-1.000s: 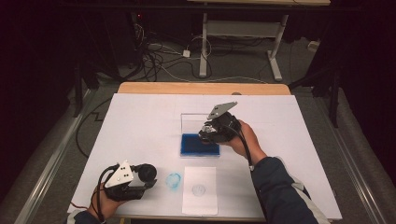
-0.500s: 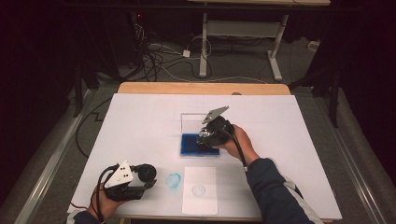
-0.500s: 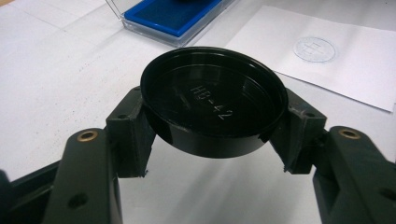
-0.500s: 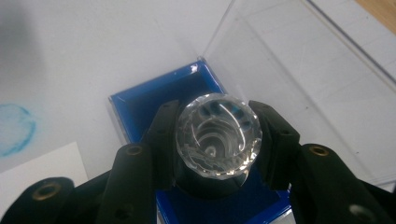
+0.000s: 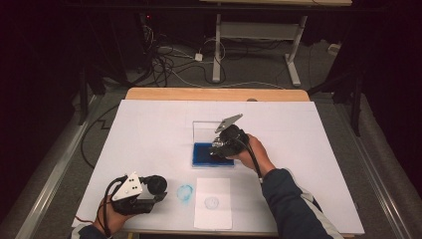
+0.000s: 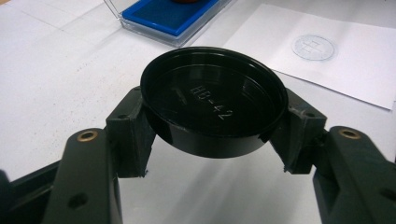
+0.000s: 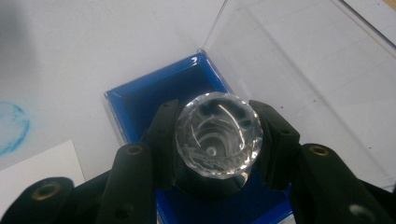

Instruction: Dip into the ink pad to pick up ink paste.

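Stamp (image 5: pixel 225 144), gripped by the right gripper (image 5: pixel 219 148), has been lowered onto the blue ink pad (image 5: pixel 205 153) mid-bench; inking is judged underway. Left gripper (image 6: pixel 212 154) fingers are clamped on the black cap (image 6: pixel 214 100). Right fingers (image 7: pixel 163 135) are clenched around the stamp's clear knob (image 7: pixel 218 131).

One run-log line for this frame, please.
left gripper: shut on black cap | right gripper: shut on stamp, over blue ink pad | paper sheet: one round print
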{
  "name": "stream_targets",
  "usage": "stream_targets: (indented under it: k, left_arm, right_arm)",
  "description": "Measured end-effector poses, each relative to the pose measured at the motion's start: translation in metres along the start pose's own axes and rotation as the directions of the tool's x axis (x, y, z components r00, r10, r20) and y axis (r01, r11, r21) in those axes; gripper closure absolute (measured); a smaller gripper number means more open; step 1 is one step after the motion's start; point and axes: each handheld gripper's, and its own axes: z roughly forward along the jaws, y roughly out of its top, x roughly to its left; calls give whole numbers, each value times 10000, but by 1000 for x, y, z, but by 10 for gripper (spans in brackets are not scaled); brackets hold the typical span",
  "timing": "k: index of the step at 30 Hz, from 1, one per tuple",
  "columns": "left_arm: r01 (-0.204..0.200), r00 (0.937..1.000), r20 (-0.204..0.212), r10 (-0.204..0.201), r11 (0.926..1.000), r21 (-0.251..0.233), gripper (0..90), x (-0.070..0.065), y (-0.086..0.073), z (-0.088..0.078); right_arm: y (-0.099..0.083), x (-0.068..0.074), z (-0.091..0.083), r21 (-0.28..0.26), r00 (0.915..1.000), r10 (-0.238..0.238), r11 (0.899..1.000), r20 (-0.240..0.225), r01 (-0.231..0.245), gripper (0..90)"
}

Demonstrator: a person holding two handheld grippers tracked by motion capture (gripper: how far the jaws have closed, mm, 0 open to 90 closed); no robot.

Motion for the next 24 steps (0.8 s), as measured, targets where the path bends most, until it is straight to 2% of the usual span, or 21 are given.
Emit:
stream_targets:
  k: [6, 14, 24]
  left_arm:
    - [-32, 10000, 26, 32, 10000, 1, 365, 0, 0, 0]
    - [-57, 10000, 26, 57, 10000, 47, 365, 0, 0, 1]
    - [-76, 10000, 22, 76, 10000, 37, 366, 0, 0, 0]
  right_arm:
    - [1, 1, 0, 41, 9999, -103, 9999, 4, 103, 572]
    - [-1, -2, 0, -40, 9998, 73, 10000, -208, -74, 571]
    - [0, 0, 0, 118, 9999, -140, 9998, -31, 140, 571]
